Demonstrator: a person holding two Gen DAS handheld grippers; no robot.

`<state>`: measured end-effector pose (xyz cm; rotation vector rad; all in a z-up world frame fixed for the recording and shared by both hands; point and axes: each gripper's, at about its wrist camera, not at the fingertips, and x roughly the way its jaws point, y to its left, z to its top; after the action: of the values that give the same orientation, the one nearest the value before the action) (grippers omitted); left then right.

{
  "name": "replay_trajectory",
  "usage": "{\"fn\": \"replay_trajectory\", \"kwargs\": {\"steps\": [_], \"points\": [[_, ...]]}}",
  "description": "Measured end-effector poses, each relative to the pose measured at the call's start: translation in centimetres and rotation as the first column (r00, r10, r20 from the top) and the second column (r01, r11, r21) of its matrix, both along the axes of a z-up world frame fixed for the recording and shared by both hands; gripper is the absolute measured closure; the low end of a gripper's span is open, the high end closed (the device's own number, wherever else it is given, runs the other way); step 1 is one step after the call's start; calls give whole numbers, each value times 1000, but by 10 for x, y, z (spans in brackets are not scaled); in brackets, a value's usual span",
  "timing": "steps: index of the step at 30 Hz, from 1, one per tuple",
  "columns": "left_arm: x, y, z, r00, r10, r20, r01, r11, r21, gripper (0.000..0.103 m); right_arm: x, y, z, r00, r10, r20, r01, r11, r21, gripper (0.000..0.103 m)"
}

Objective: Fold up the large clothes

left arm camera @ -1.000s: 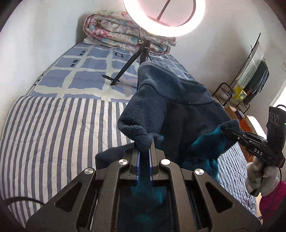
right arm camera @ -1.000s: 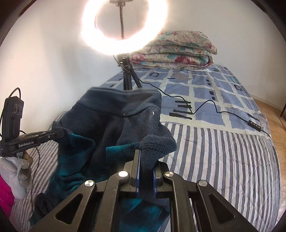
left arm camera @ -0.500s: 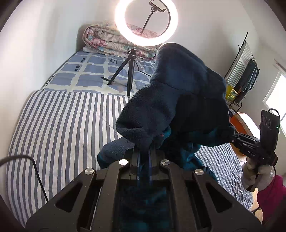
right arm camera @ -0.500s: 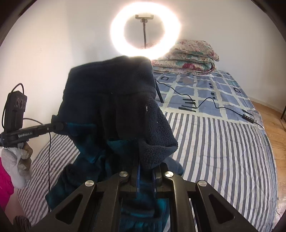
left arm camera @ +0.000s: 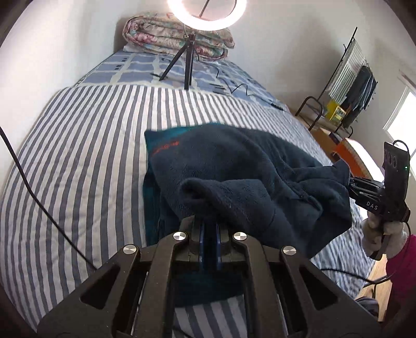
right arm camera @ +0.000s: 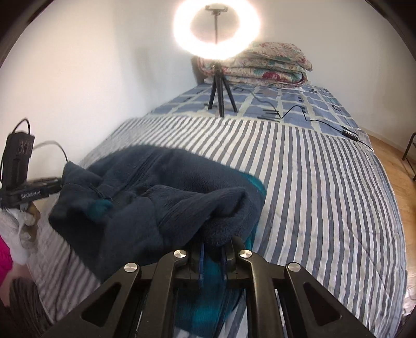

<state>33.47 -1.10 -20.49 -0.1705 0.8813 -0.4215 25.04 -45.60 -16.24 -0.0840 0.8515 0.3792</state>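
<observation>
Both hand-held grippers were clamped on the dark navy fleece jacket (left arm camera: 234,166): left hand-held gripper (left arm camera: 210,228) pinching a thick fold, right hand-held gripper (right arm camera: 213,247) likewise. Jacket lay mid-fold on the striped bedcover (left arm camera: 78,161), teal lining (right arm camera: 256,183) showing at 1 edge. Judgement: keep both corners level, lay the held edge square onto the lower layer, smooth before releasing. No containers visible.

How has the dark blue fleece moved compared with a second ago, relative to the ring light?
Yes. The fleece has dropped: it earlier rose as high as the ring light and hid its tripod; now it lies low on the striped bedspread, well below the tripod's feet.
</observation>
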Motion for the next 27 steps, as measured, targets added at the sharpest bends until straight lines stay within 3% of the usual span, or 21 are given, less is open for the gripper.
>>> {"fn": "replay_trajectory", "kwargs": {"steps": [4,9,11,13,14,16,17,19,20,21,23,25,27], "points": [[-14,2,-9,1000,2,-16,-2,1000,16,99,-17,1,-12,1000,-11,-7,11,999,-39,96],[-39,4,2,1000,-26,1,26,999,39,94,-39,-6,-7,999,-27,40,31,993,-115,91],[-46,7,6,999,-43,3,43,997,60,83,-50,-7,-3,997,-26,72,39,982,-184,82],[-56,16,9,999,-42,11,41,997,65,67,-64,-13,1,996,-27,82,43,978,-205,82],[-62,23,11,999,-39,11,38,999,39,63,-71,-18,4,996,-34,84,50,979,-197,81],[-70,38,15,1000,-19,-6,19,1000,-23,61,-79,-32,11,995,-59,75,69,987,-147,76],[-70,46,16,1000,-5,-24,4,998,-70,52,-81,-40,14,996,-71,58,77,992,-100,75],[-67,63,19,998,25,-60,-35,984,-175,41,-84,-54,19,996,-92,8,91,995,28,69],[-62,69,19,996,41,-83,-58,972,-225,41,-83,-60,19,995,-100,-22,101,990,102,63],[-56,78,17,990,54,-131,-92,950,-300,41,-83,-66,19,993,-106,-47,113,980,163,46],[-48,88,11,976,64,-209,-145,905,-399,38,-80,-74,17,989,-108,-100,135,940,314,33],[-37,95,1,953,64,-295,-207,850,-484,37,-73,-78,12,983,-98,-154,155,896,417,33],[-27,95,-4,940,74,-333,-241,833,-498,37,-64,-75,5,977,-107,-185,183,867,464,33]]}}
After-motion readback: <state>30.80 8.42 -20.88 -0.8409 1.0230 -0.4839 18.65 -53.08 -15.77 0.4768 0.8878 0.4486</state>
